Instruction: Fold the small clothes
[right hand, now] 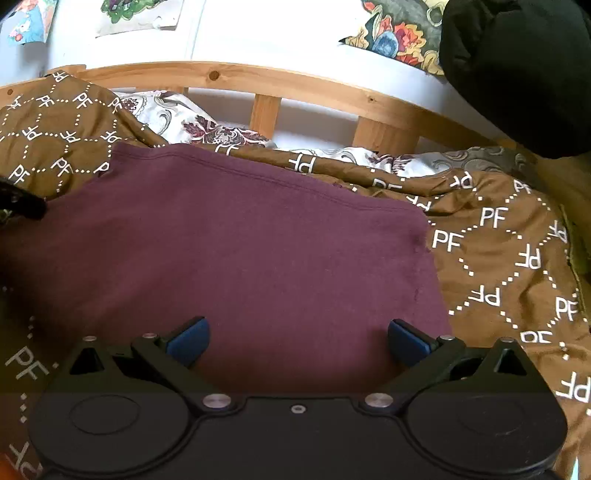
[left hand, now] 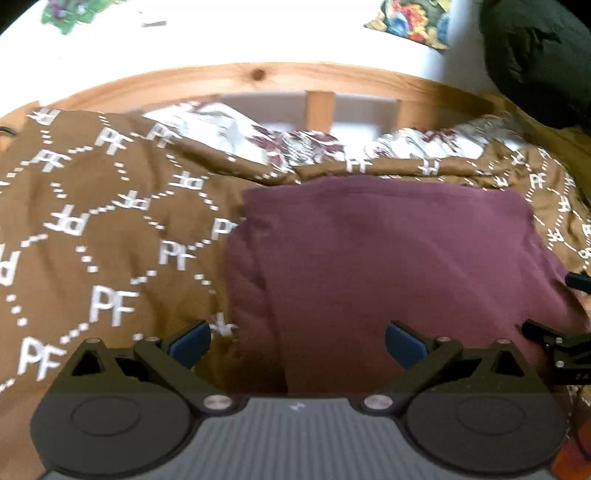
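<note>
Right wrist view is filled by a maroon garment [right hand: 236, 251], spread flat on a brown bedspread [right hand: 509, 251] printed with white letters. A stitched hem is seen along its far edge, and its right side ends in a straight fold or seam. The cloth is judged to be soft, light knit: limp, easily bunched, not slippery and not fragile. It would sag if lifted by one point, so a hold at two corners or along an edge is thought best, with only the top layer pinched where a fold is wanted.

The right gripper [right hand: 297, 341] is held low over the near part of the garment with its blue pads [right hand: 190, 339] spread wide; nothing is gripped. In the left wrist view, which is somewhat blurred, the left gripper [left hand: 297, 343] is likewise released and empty, set over the garment's near left edge, where the cloth looks rumpled. Part of the other tool is seen at that view's right border.

Beyond the garment lie a flowered sheet [right hand: 199, 122], a wooden bed frame [right hand: 295, 79] and a white wall [right hand: 266, 33].
</note>
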Available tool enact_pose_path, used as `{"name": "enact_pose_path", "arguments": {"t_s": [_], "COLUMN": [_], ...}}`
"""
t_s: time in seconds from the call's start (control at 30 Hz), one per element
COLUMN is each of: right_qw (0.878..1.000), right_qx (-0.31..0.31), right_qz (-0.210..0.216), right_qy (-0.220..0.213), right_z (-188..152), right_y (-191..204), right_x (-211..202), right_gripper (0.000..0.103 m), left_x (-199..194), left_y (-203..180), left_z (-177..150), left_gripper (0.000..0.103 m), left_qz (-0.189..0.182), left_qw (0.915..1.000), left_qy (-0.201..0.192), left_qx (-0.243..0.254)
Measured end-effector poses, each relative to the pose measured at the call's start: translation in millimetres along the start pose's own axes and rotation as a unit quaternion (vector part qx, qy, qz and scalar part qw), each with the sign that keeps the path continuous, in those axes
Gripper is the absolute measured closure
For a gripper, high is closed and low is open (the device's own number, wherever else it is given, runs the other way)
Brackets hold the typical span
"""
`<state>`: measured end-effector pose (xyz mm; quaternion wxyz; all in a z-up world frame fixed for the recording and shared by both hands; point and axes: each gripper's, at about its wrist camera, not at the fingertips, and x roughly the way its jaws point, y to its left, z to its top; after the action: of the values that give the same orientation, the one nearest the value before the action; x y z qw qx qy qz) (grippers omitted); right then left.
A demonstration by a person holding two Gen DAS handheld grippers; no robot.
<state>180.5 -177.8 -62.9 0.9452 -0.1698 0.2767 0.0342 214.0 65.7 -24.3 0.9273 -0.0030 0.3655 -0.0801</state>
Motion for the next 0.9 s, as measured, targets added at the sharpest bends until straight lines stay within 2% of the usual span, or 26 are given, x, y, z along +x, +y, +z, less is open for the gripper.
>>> {"name": "enact_pose_path", "arguments": {"t_s": [0.07,0.13,0.27,0.37,0.57,0.77,0.9], "right_qw": [1.0,1.0,0.999,0.997,0.994,0.993,0.993], "right_qx": [-0.004,-0.001,0.033,0.063,0.087,0.09,0.093], "right_qz": [-0.005,0.003,0.027,0.049,0.068,0.071,0.075], "right_qy": [-0.005,-0.005,0.002,0.002,-0.002,-0.001,-0.001], "right_z": [-1,-2,-12,-17,-21,-22,-23], "right_y": [3,3,-2,-10,-18,-20,-21], "right_x": [-1,3,17,22,22,24,25], "right_gripper": [0.001,0.001,0.001,0.001,0.0,0.0,0.001], "left_x": [10,18,28,26,24,30,31], "left_y": [1,5,16,19,6,-8,-5], "left_z": [1,1,-4,-8,-2,0,0], "left_gripper": [0.001,0.001,0.001,0.001,0.001,0.001,0.001], "left_qz": [-0.006,0.004,0.009,0.011,0.008,0.015,-0.031], "left_qw": [0.9998,0.9995,0.9976,0.9967,0.998,0.996,0.9944], "left_qy": [0.016,0.03,0.053,0.062,0.062,0.062,0.082], "left_qx": [0.001,-0.008,-0.043,-0.051,-0.012,0.062,0.059]}}
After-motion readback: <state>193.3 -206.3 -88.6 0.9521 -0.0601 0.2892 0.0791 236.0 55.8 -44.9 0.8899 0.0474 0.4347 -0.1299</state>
